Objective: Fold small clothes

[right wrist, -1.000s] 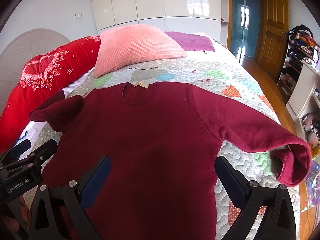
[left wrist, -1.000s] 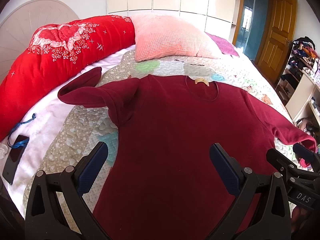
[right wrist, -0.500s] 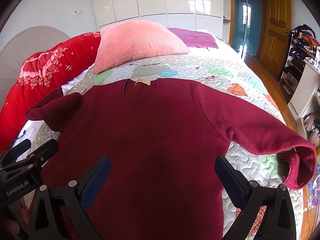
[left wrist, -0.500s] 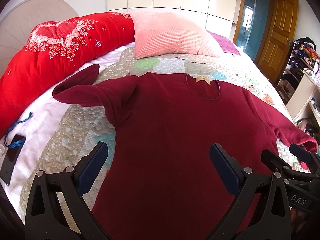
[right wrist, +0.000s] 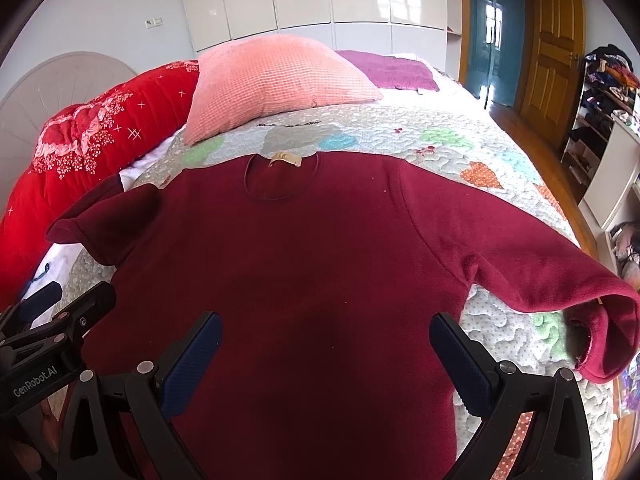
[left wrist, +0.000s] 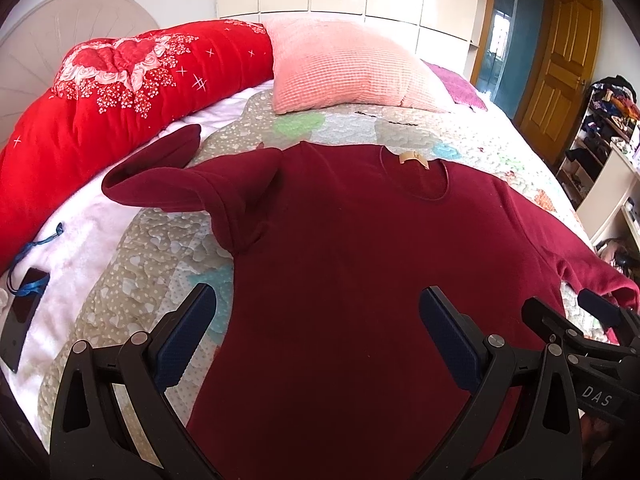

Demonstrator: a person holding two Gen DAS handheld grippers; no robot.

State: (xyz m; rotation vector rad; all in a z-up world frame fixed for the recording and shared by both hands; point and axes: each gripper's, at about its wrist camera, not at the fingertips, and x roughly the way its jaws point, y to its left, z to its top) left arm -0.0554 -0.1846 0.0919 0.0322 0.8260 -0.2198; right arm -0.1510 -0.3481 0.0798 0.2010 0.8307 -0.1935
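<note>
A dark red long-sleeved fleece top (left wrist: 360, 248) lies flat, front up, on a pastel patchwork quilt (left wrist: 144, 256) covering the bed, with the neckline and its tan label (left wrist: 414, 159) pointing toward the pillows. The left gripper (left wrist: 318, 332) hangs above the lower body of the garment, its blue-padded fingers (left wrist: 186, 334) spread wide with nothing between them. The right gripper (right wrist: 326, 354) hangs likewise over the lower body, fingers wide apart and empty. Each gripper shows at the edge of the other's view, so the two sit side by side.

The garment's left sleeve (left wrist: 176, 188) is bunched and doubled back toward the shoulder, its far end lying on the white sheet near a red embroidered bolster (left wrist: 100, 92). The right sleeve (right wrist: 532, 268) runs out to the bed's edge, and its cuff curls under. Bare quilt lies between the neckline and a pink waffle-textured pillow (right wrist: 276, 80). A dark phone with a blue strap (left wrist: 24, 312) rests on the sheet, well apart from the top.

The hem is hidden below both grippers' frames.
</note>
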